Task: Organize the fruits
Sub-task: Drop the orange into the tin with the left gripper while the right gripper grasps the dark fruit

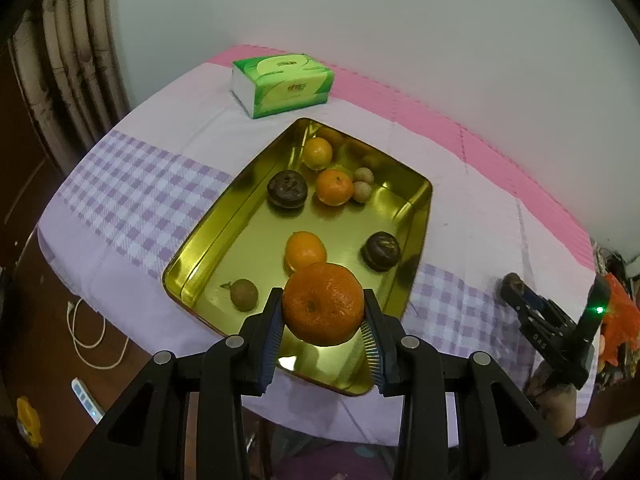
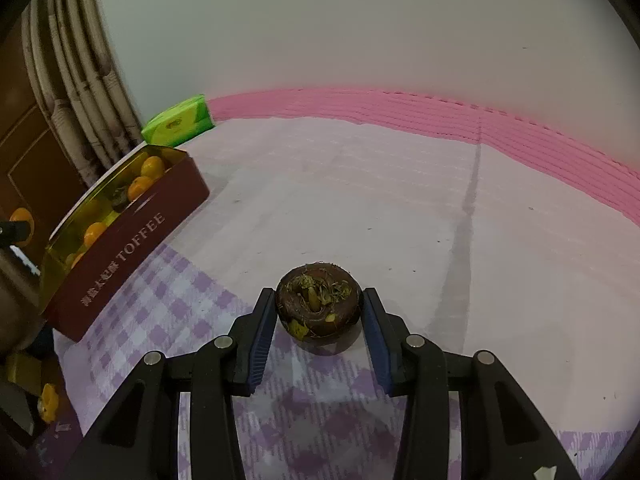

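Note:
My left gripper (image 1: 323,297) is shut on a large orange (image 1: 324,308), held above the near end of a gold tin tray (image 1: 224,236). In the tray lie three smaller oranges (image 1: 306,250), two dark mangosteens (image 1: 381,251) and a few small brown fruits (image 1: 244,295). To the right, on the checked cloth, my right gripper (image 2: 319,300) has its pads against both sides of a dark mangosteen (image 2: 316,308), which rests on the cloth. That gripper (image 1: 516,288) also shows in the left wrist view, with a hand behind it.
A green tissue box (image 1: 282,84) stands behind the tray near the pink mat's edge (image 1: 440,128). From the right, the tray shows as a dark red tin wall marked TOFFEE (image 2: 140,244). A white cable (image 1: 88,332) lies on the floor below the table's left edge.

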`<move>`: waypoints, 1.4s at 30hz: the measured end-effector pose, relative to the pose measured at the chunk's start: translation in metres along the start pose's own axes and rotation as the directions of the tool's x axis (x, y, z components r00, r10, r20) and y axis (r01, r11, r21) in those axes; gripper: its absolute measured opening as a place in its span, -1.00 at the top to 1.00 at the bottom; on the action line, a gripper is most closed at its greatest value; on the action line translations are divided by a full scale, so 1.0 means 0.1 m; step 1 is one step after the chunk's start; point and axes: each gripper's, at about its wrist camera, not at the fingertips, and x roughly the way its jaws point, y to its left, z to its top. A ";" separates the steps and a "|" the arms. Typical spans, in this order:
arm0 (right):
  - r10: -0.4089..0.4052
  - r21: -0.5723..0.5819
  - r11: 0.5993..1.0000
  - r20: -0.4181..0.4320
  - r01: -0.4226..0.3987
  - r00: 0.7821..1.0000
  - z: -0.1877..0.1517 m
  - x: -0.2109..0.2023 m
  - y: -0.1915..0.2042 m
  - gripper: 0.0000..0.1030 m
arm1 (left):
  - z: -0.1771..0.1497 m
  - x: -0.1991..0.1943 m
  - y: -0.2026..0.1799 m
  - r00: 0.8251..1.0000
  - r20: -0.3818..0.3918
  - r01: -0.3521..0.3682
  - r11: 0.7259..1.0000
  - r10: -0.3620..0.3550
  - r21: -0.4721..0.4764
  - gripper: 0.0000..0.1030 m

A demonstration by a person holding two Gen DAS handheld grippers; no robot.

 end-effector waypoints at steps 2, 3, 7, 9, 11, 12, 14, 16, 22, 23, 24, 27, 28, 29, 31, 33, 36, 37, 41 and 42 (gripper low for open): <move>-0.016 0.002 1.000 -0.006 0.016 1.000 0.00 0.04 0.00 0.23 | 0.03 0.04 0.01 1.000 0.009 -0.007 1.000 0.007 -0.003 0.26; -0.023 -0.007 1.000 -0.006 0.023 1.000 0.00 0.04 0.01 0.23 | 0.04 0.05 0.02 1.000 0.015 -0.011 1.000 0.011 -0.003 0.26; -0.036 -0.028 0.999 -0.027 0.035 0.999 -0.01 0.10 0.06 0.23 | 0.06 0.13 0.08 0.999 0.021 -0.034 0.999 0.034 -0.001 0.26; -0.036 -0.028 0.999 -0.028 0.036 0.999 -0.01 0.11 0.05 0.23 | 0.06 0.20 0.12 1.000 0.003 -0.029 1.000 0.029 -0.010 0.26; -0.040 -0.031 0.999 -0.028 0.039 0.999 -0.01 0.11 0.06 0.22 | 0.04 0.26 0.14 1.000 -0.010 -0.023 1.000 0.023 -0.013 0.26; -0.042 -0.032 0.999 -0.028 0.041 0.999 -0.01 0.12 0.06 0.22 | 0.04 0.28 0.14 1.000 -0.017 -0.023 1.000 0.023 -0.007 0.25; -0.042 -0.032 0.999 -0.028 0.041 0.999 0.00 0.12 0.06 0.22 | 0.02 0.34 0.11 0.999 -0.034 -0.033 0.999 0.033 0.011 0.25; -0.042 -0.033 0.999 -0.028 0.041 0.999 -0.01 0.12 0.07 0.22 | 0.00 0.38 0.09 0.998 -0.041 -0.044 0.999 0.044 0.023 0.25; -0.041 -0.032 0.999 -0.028 0.040 0.999 0.00 0.12 0.07 0.22 | -0.03 0.44 0.08 0.997 -0.053 -0.053 0.998 0.054 0.032 0.25; -0.041 -0.032 0.999 -0.028 0.040 0.999 0.00 0.12 0.07 0.21 | -0.03 0.46 0.08 0.997 -0.059 -0.054 0.998 0.056 0.033 0.25; -0.041 -0.031 0.999 -0.027 0.040 0.999 -0.01 0.12 0.07 0.22 | -0.04 0.49 0.08 0.996 -0.067 -0.060 0.998 0.062 0.032 0.25; -0.041 -0.031 0.999 -0.027 0.040 0.999 0.00 0.12 0.07 0.21 | -0.06 0.54 0.09 0.994 -0.086 -0.060 0.998 0.063 0.028 0.25; -0.041 -0.031 0.999 -0.027 0.040 0.999 -0.01 0.12 0.07 0.21 | -0.07 0.54 0.10 0.994 -0.087 -0.060 0.998 0.062 0.026 0.25; -0.040 -0.030 0.999 -0.027 0.039 0.999 -0.01 0.12 0.07 0.21 | -0.06 0.54 0.11 0.994 -0.088 -0.060 0.998 0.061 0.023 0.25; -0.039 -0.028 0.999 -0.026 0.038 0.999 -0.01 0.12 0.08 0.21 | -0.05 0.53 0.11 0.995 -0.083 -0.057 0.998 0.058 0.017 0.25; -0.040 -0.029 0.999 -0.026 0.039 0.999 -0.01 0.12 0.07 0.21 | 0.02 0.51 0.10 0.996 -0.077 -0.046 0.999 0.047 0.011 0.25; -0.040 -0.029 0.999 -0.026 0.039 0.999 -0.01 0.12 0.07 0.20 | 0.17 0.50 0.06 0.997 -0.068 -0.027 1.000 0.027 0.009 0.25; -0.040 -0.028 0.999 -0.026 0.039 0.999 -0.01 0.12 0.07 0.20 | 0.24 0.50 0.02 0.998 -0.061 -0.020 1.000 0.021 0.015 0.25; -0.040 -0.028 0.999 -0.026 0.039 0.999 -0.01 0.12 0.07 0.20 | 0.45 0.55 -0.20 0.999 -0.035 -0.035 0.996 0.038 0.083 0.25; -0.039 -0.028 0.999 -0.026 0.038 0.999 -0.01 0.13 0.07 0.20 | 0.49 0.58 -0.26 0.999 -0.027 -0.038 0.994 0.041 0.099 0.25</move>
